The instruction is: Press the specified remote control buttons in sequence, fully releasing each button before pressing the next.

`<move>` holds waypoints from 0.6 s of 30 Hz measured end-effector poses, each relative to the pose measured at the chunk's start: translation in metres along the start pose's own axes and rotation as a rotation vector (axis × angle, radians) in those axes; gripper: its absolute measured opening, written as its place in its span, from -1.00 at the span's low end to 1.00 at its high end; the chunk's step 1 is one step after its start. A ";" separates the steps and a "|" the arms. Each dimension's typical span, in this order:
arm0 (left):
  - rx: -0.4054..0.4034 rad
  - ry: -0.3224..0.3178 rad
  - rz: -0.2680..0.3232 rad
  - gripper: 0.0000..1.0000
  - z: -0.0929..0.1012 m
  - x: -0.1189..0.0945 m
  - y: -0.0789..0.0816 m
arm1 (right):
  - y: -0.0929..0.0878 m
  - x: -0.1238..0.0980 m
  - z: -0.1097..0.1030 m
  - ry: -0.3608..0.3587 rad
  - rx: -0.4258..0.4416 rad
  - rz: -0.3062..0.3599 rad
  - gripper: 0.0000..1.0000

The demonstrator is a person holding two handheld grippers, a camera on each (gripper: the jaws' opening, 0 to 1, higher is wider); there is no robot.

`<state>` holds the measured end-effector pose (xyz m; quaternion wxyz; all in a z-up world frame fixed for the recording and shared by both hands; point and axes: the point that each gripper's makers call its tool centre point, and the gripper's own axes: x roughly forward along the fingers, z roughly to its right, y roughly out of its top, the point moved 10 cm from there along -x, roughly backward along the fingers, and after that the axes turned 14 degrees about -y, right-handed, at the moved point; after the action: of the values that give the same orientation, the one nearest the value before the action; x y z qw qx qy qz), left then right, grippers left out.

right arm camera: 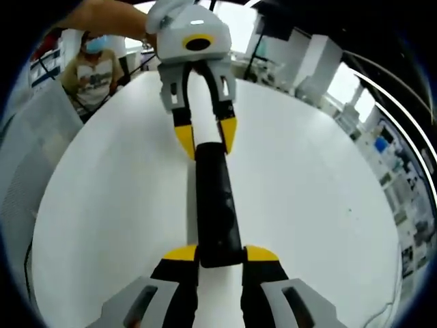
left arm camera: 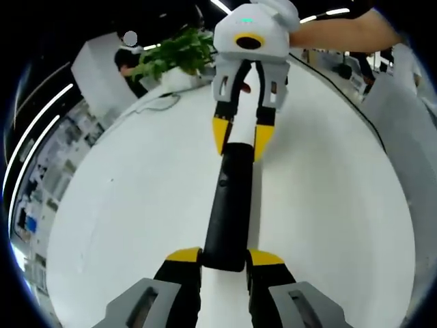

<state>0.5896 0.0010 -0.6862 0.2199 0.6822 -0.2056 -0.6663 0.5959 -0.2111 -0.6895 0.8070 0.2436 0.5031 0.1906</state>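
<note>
Remote [left arm camera: 229, 205] held lengthwise above the white worktop [left arm camera: 123, 205], one end clamped in each gripper. Left gripper [left arm camera: 225, 258] closed on the near black end; right gripper [left arm camera: 242, 140] closed on the far white end. Left gripper view adds a plant [left arm camera: 174, 55] at the worktop's far edge; right gripper view a seated person [right arm camera: 92, 72].

Remote [left arm camera: 229, 205] buttons indiscernible; ends hidden between tongs.
</note>
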 end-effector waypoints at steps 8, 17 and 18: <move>-0.010 -0.023 -0.005 -0.53 -0.005 0.005 0.000 | -0.005 0.004 0.003 0.017 0.019 -0.005 -0.60; -0.027 -0.049 -0.016 -0.53 -0.008 0.009 -0.001 | -0.008 0.007 0.004 0.034 0.031 -0.009 -0.60; -0.032 -0.053 -0.017 -0.53 -0.009 0.009 -0.002 | -0.008 0.007 0.004 0.035 0.033 -0.010 -0.59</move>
<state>0.5984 -0.0029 -0.6948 0.2197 0.6626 -0.1949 -0.6890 0.6034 -0.2148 -0.6979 0.7948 0.2512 0.5214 0.1825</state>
